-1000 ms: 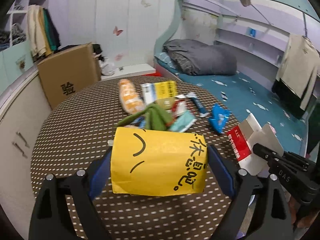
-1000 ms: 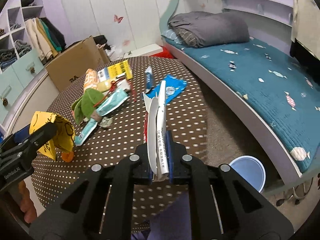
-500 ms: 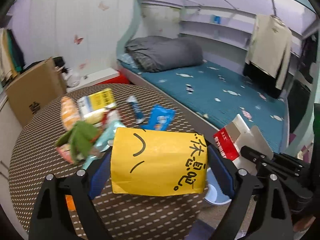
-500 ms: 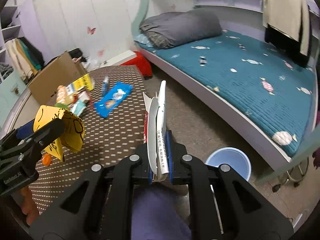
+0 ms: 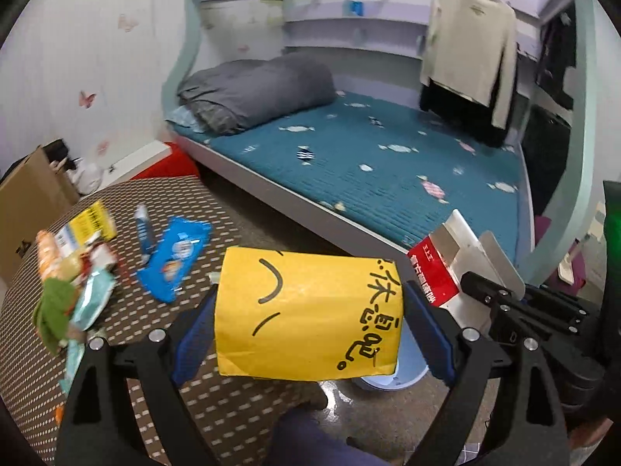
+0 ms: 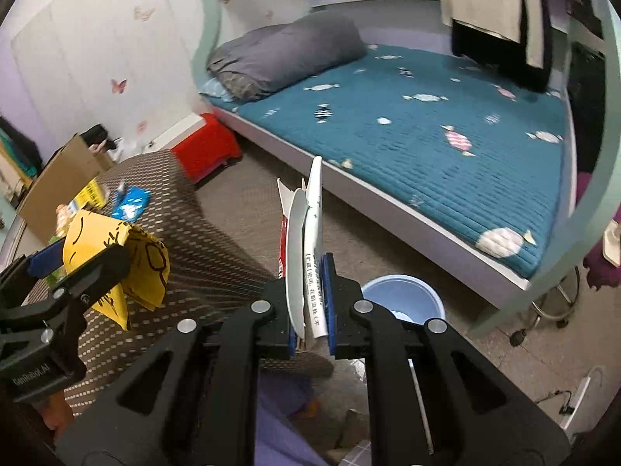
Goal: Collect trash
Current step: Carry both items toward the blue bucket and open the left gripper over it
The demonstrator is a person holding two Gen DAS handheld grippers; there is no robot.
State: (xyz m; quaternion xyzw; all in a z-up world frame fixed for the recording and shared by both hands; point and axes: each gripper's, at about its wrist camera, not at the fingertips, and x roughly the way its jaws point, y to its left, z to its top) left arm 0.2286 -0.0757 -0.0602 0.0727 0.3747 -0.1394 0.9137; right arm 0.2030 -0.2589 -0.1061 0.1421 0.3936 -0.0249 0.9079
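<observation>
Both fingers [image 5: 427, 334] pinch yellow bag [image 5: 306, 314] (held crosswise)

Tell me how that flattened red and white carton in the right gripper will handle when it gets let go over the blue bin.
The flattened carton looks thin and light, so it may flutter rather than drop straight into the blue bin. Its loose flaps splay above the right gripper, so it could catch on the rim. It stands upright unsupported, so it is probably fairly stiff.
</observation>
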